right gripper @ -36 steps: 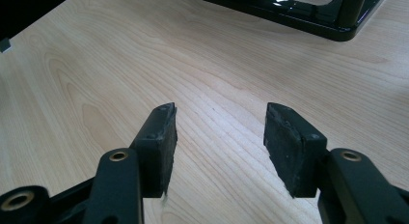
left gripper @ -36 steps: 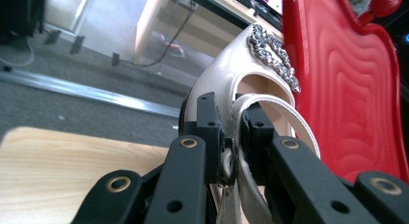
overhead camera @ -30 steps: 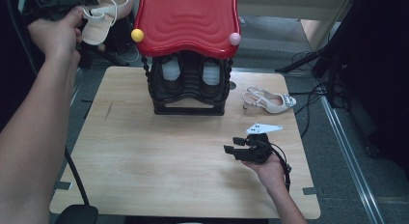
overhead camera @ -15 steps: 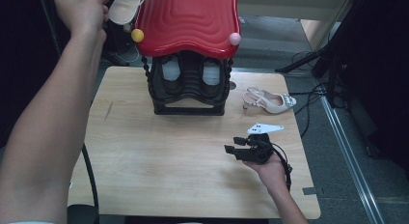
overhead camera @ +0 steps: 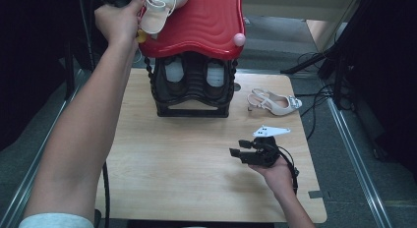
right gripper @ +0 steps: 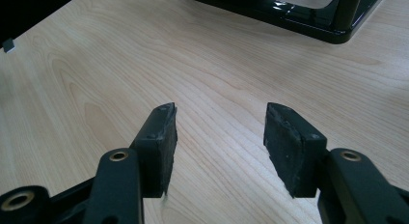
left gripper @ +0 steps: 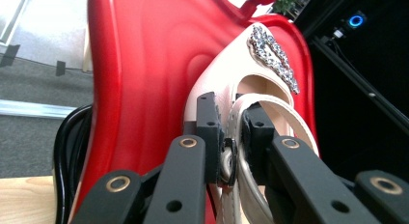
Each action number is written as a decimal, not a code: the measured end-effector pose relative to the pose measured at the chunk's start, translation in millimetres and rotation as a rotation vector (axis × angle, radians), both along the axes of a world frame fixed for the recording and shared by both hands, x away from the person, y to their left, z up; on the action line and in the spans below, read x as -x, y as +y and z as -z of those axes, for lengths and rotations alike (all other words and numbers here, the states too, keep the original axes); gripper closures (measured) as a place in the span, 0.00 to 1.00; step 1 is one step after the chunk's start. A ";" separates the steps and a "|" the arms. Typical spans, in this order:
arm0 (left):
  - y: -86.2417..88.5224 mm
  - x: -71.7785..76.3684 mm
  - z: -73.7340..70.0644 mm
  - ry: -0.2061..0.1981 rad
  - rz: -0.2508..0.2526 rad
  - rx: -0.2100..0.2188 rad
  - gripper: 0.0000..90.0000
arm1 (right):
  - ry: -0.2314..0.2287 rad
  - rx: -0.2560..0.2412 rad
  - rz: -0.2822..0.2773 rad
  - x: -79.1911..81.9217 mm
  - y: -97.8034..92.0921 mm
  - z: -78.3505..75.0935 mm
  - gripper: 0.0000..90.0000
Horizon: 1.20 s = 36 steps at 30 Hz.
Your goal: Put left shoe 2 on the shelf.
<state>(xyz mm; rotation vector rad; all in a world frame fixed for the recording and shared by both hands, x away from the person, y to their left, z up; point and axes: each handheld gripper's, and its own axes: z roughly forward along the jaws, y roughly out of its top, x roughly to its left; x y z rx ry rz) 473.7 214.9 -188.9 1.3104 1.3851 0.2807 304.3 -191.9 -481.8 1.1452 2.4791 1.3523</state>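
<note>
Even, moderate overhead light on worktop (overhead camera: pixel 196 179) in high view; surroundings dark, near black at both sides. Soft glare on glossy red top (overhead camera: pixel 206 21), w/ streaky highlights in left gripper view. Near claw parts slightly soft in both gripper views. Faint shadows under right claw (right gripper: pixel 219 137).

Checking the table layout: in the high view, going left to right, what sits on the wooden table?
Black shoe rack → right tool → cream heeled sandal, all on the table.
</note>
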 end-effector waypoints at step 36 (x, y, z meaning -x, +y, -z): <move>10.5 30.6 -13.0 -0.051 0.113 -0.114 0.63 | 0.003 0.006 0.006 -1.1 0.5 2.0 0.52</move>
